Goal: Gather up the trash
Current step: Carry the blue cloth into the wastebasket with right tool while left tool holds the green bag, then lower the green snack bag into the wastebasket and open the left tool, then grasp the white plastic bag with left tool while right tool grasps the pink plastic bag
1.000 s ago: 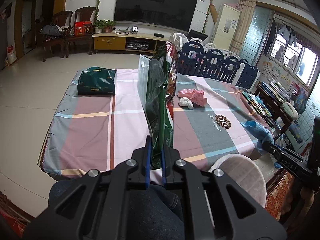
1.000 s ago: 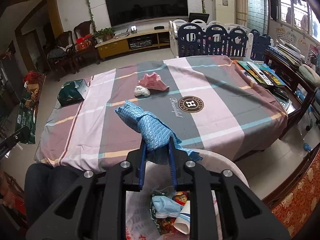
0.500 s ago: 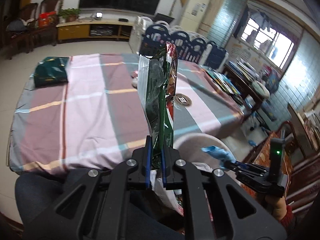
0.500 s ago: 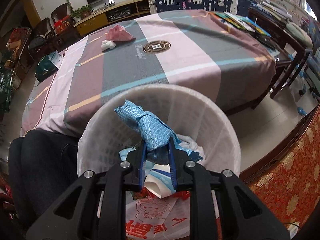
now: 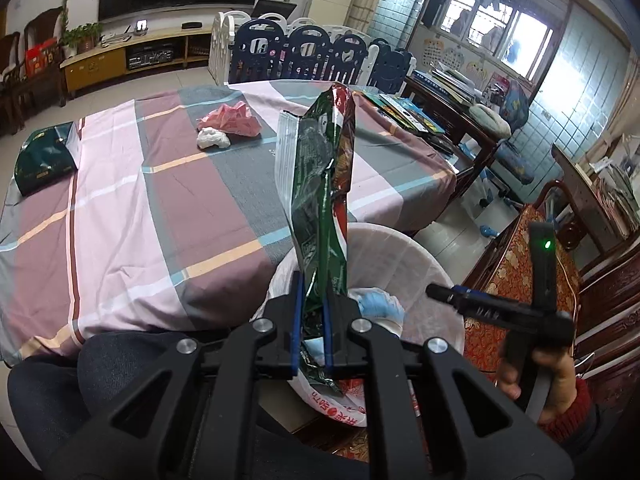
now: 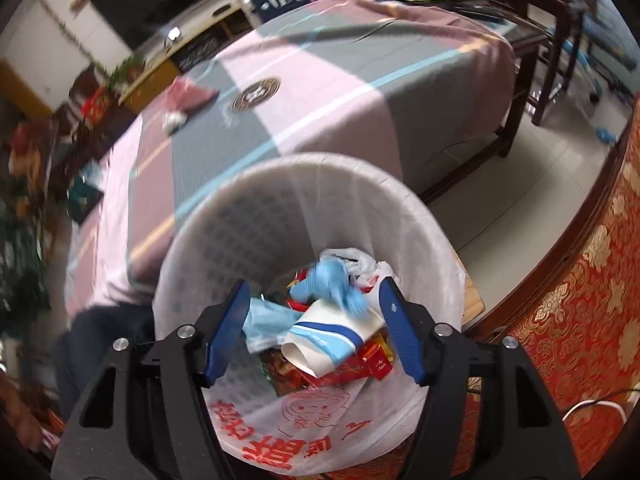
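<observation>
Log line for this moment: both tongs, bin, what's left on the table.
left tongs: shut on green snack bag | right tongs: just opened, blue cloth in bin | table: pink wrapper, white wad

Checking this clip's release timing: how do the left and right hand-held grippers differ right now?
The left hand-held gripper is shut on the green snack bag, which stands upright over the bin; the right hand-held gripper is open, nothing between its pads. Its jaws have just been opening, and the blue cloth lies loose on the trash inside. Both point down at the white trash bin.
</observation>
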Action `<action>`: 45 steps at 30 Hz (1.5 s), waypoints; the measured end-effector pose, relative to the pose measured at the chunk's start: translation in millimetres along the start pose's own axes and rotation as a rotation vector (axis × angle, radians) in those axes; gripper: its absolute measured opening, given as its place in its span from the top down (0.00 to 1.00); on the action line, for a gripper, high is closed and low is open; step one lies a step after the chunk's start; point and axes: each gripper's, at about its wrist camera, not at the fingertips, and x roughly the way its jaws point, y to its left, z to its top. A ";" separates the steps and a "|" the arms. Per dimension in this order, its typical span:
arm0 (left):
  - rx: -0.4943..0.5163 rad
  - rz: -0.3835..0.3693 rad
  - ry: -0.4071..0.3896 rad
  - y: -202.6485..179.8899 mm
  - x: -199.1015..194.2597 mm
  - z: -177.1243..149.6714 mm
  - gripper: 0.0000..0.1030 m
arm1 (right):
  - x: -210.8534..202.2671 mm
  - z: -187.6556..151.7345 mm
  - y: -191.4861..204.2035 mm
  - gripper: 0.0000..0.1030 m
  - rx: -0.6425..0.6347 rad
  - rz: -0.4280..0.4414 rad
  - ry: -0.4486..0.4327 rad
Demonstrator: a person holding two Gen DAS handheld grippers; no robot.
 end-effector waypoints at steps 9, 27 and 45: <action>0.153 -0.106 0.108 -48.7 27.5 -6.3 0.91 | -36.7 16.7 -13.5 0.35 0.056 -0.028 -0.134; 0.192 -0.092 0.230 -57.2 60.2 -21.0 0.34 | -35.7 18.7 -12.9 0.35 0.063 -0.035 -0.143; -0.140 0.221 0.118 104.0 126.4 82.1 0.10 | 14.4 29.1 -1.6 0.35 0.066 -0.046 -0.060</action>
